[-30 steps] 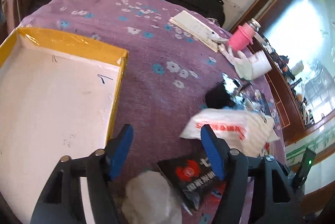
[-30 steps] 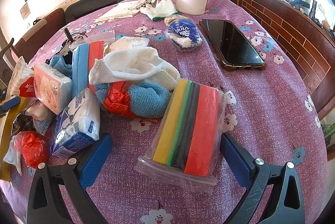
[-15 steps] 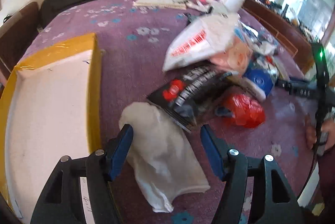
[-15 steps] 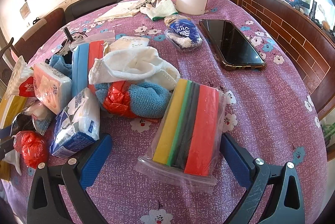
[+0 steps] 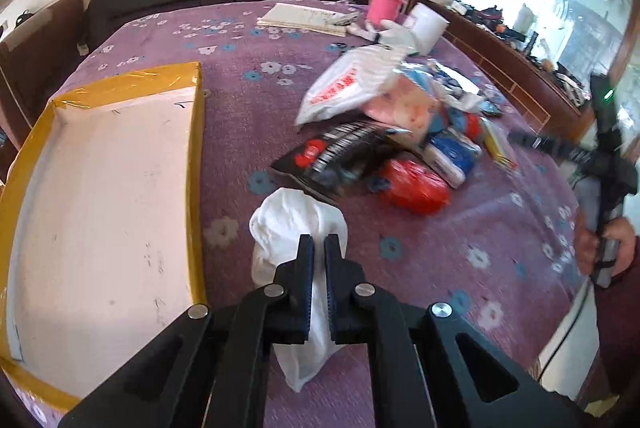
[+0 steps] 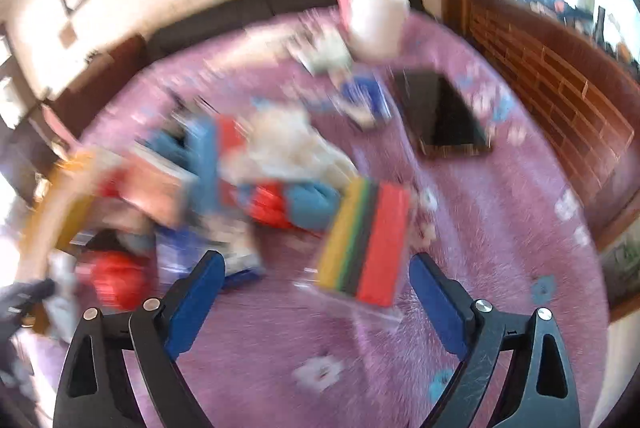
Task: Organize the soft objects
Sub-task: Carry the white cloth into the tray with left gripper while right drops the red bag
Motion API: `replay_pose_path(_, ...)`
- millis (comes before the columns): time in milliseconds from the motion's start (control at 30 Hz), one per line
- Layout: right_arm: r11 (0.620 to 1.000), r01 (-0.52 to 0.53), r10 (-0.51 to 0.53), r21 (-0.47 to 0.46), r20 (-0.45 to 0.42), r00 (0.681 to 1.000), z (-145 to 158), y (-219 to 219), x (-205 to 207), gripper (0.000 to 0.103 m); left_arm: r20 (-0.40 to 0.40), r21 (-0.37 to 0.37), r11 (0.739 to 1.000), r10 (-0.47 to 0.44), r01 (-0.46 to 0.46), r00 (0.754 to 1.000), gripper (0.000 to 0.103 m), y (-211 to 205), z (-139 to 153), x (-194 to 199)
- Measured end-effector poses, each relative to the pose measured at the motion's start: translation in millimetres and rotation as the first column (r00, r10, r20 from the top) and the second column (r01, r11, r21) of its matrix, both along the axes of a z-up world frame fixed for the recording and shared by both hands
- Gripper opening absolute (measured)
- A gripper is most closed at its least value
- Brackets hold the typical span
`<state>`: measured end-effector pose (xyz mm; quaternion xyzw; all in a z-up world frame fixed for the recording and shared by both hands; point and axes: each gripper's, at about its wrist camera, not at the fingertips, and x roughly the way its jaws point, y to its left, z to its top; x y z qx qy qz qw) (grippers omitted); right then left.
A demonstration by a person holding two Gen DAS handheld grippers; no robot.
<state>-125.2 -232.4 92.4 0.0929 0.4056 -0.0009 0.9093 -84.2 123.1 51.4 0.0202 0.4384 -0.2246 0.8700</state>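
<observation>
Now my left gripper (image 5: 316, 248) has just closed on the white cloth (image 5: 288, 224), lower centre, beside the yellow tray (image 5: 196, 156), so 1 soft item is secured. My right gripper (image 6: 316, 288) stands wide, holding nothing, over the foam pack (image 6: 368, 240).

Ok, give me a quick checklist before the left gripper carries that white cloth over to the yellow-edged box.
1. Left gripper shut on the white cloth: ok; its jaws have just closed with the cloth pinched between them.
2. Cloth clear of the black packet: cannot tell, their edges meet in view.
3. Box open, floor bare: ok.
4. Purple tablecloth between cloth and box free of things: ok.
5. Right gripper out of the way: ok; open, by the striped pack.
6. Right wrist view sharp: not ok, blurred.
</observation>
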Motion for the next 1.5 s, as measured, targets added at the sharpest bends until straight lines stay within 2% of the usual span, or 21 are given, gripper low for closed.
replay_pose_path(100, 0.988, -0.157, 0.157, -0.006, 0.041, 0.987, 25.5, 40.1, -12.3, 0.096, 0.021, 0.01, 1.0, -0.026, 0.026, 0.999, 0.011, -8.9, -1.6, -6.5)
replay_pose_path(133, 0.98, -0.201, 0.201, -0.005, 0.033, 0.979, 25.6, 52.1, -12.2, 0.096, 0.031, 0.037, 0.999, -0.019, 0.018, 0.999, 0.026, -13.2, -4.4, -6.7)
replay_pose_path(167, 0.965, -0.262, 0.262, 0.001, 0.014, 0.965, 22.0, 70.4, -10.5, 0.096, 0.037, 0.057, 0.998, -0.01, 0.008, 0.999, 0.049, -16.3, -6.8, -6.5)
replay_pose_path(233, 0.944, -0.33, 0.33, -0.003, -0.023, 0.944, 9.2, 97.5, -5.9, 0.096, 0.063, 0.093, 0.996, 0.009, -0.015, 0.998, 0.068, -21.5, -11.3, -8.1)
replay_pose_path(267, 0.934, -0.358, 0.356, -0.024, -0.043, 0.933, 0.4, 112.5, -1.7, 0.096, 0.068, 0.106, 0.994, 0.011, -0.018, 0.998, 0.068, -22.0, -13.4, -8.2)
replay_pose_path(367, 0.908, -0.416, 0.411, -0.044, -0.092, 0.907, -22.0, 141.7, 13.2, 0.093, 0.023, 0.104, 0.994, 0.01, -0.013, 1.0, 0.069, -25.5, -26.5, -2.2)
replay_pose_path(433, 0.907, -0.419, 0.412, -0.046, -0.114, 0.904, -32.2, 149.0, 25.5, 0.081, 0.051, 0.162, 0.986, 0.024, -0.031, 0.998, 0.069, -32.3, -31.5, -4.0)
replay_pose_path(500, 0.907, -0.418, 0.409, -0.054, -0.126, 0.904, -38.5, 151.7, 36.2, 0.076, 0.068, 0.165, 0.985, 0.031, -0.042, 0.997, 0.056, -30.6, -31.2, -5.6)
replay_pose_path(567, 0.908, -0.417, 0.407, -0.049, -0.14, 0.903, -43.6, 153.8, 43.2, 0.066, 0.064, 0.13, 0.99, 0.05, -0.058, 0.997, 0.022, -22.5, -27.1, -5.3)
replay_pose_path(633, 0.905, -0.424, 0.414, -0.036, -0.158, 0.897, -47.2, 159.9, 49.3, 0.049, 0.042, 0.06, 0.995, 0.071, -0.074, 0.997, 0.011, -9.3, -22.0, -5.5)
replay_pose_path(733, 0.905, -0.422, 0.409, -0.056, -0.16, 0.898, -48.9, 163.2, 49.3, 0.044, 0.05, 0.005, 0.995, 0.1, -0.1, 0.994, 0.011, 5.0, -15.7, -14.5)
replay_pose_path(900, 0.905, -0.422, 0.413, -0.048, -0.137, 0.9, -38.7, 165.4, 39.2, 0.043, 0.076, -0.08, 0.991, 0.117, -0.111, 0.99, 0.011, 22.2, -0.6, -32.5)
replay_pose_path(1067, 0.901, -0.434, 0.431, -0.016, -0.087, 0.898, -10.3, 165.1, 15.2, 0.043, 0.093, -0.225, 0.968, 0.136, -0.112, 0.986, 0.011, 54.6, 29.4, -46.5)
replay_pose_path(1167, 0.892, -0.452, 0.452, 0.02, -0.058, 0.89, 10.7, 169.3, 9.4, 0.043, 0.083, -0.285, 0.948, 0.17, -0.14, 0.982, 0.011, 79.6, 44.4, -42.6)
replay_pose_path(1267, 0.879, -0.469, 0.473, 0.078, -0.039, 0.88, 27.3, 180.7, 15.5, 0.043, 0.059, -0.309, 0.932, 0.217, -0.189, 0.974, 0.011, 108.0, 53.2, -25.1)
replay_pose_path(1400, 0.867, -0.479, 0.486, 0.135, -0.024, 0.873, 38.9, 208.2, 49.2, 0.043, 0.022, -0.297, 0.919, 0.279, -0.26, 0.96, 0.011, 138.4, 53.2, 12.9)
replay_pose_path(1500, 0.857, -0.486, 0.498, 0.172, -0.028, 0.867, 37.6, 238.4, 82.5, 0.043, -0.093, -0.359, 0.876, 0.309, -0.321, 0.946, 0.011, 163.5, 38.1, 57.7)
